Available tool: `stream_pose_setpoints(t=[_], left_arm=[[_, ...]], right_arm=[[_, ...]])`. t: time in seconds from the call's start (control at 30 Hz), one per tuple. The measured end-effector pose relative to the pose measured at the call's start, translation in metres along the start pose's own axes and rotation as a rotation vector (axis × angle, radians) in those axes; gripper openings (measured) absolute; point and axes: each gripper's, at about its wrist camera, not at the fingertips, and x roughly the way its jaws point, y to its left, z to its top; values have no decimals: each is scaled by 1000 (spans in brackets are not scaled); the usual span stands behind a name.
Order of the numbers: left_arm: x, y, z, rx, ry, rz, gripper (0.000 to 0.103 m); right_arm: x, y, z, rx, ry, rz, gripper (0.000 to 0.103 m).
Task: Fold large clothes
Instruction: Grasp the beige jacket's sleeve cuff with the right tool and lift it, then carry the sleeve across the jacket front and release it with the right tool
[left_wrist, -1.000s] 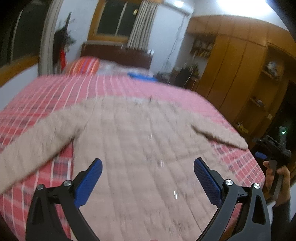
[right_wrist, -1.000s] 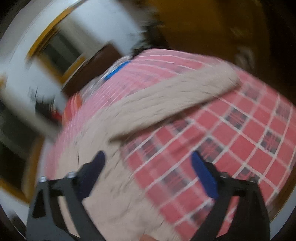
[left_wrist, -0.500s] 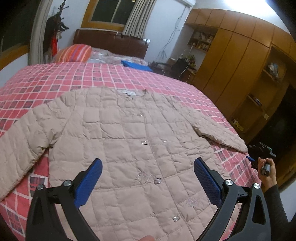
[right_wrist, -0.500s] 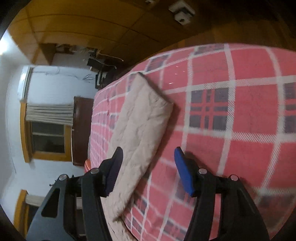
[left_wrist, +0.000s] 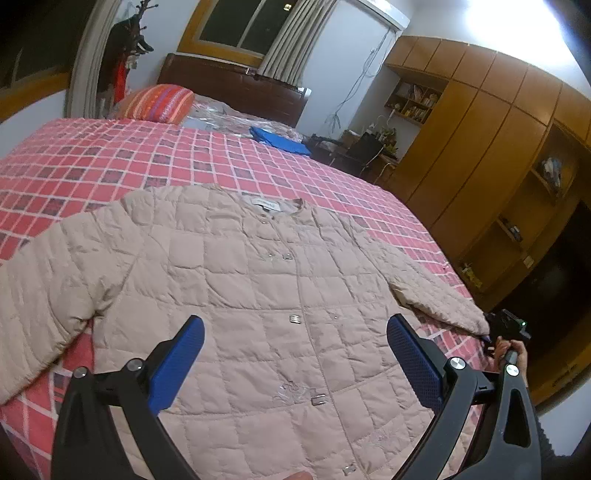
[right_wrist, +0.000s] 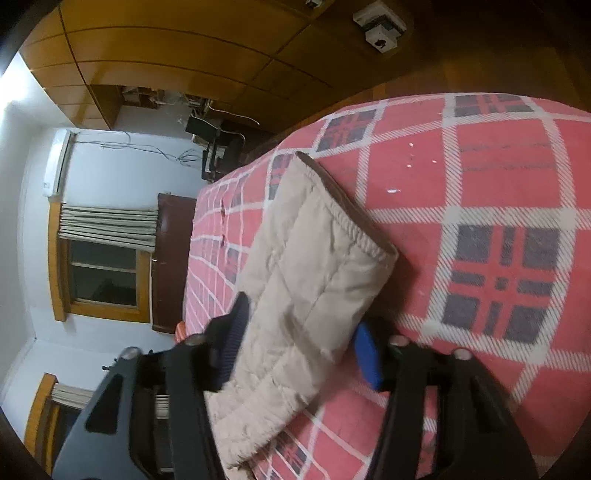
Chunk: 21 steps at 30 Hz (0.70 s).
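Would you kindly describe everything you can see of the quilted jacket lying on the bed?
The jacket is pale beige, puffy and quilted in squares, seemingly padded synthetic fabric. It lies flat, front up, on the red plaid bedspread, collar toward the headboard, fastened with small metal clasps down the middle, a label inside the neck. Both sleeves spread outward. The right sleeve's cuff, elasticated with a brown trim, sits between the pads of the right tongs, which straddle it without clearly pinching. The left tongs hover open above the hem.
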Motion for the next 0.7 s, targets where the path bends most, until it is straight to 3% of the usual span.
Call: stream_pose_setpoints(t=[0.13, 0.43, 0.7], left_arm=[[-2, 5, 1, -7, 3, 22, 99], [-24, 35, 11, -77, -21, 23, 99], [-39, 49, 22, -87, -26, 39, 99]], right_arm=[[-1, 13, -1, -60, 2, -16, 13], [-33, 124, -37, -371, -85, 7, 7], [-38, 239, -120, -649, -64, 110, 7]])
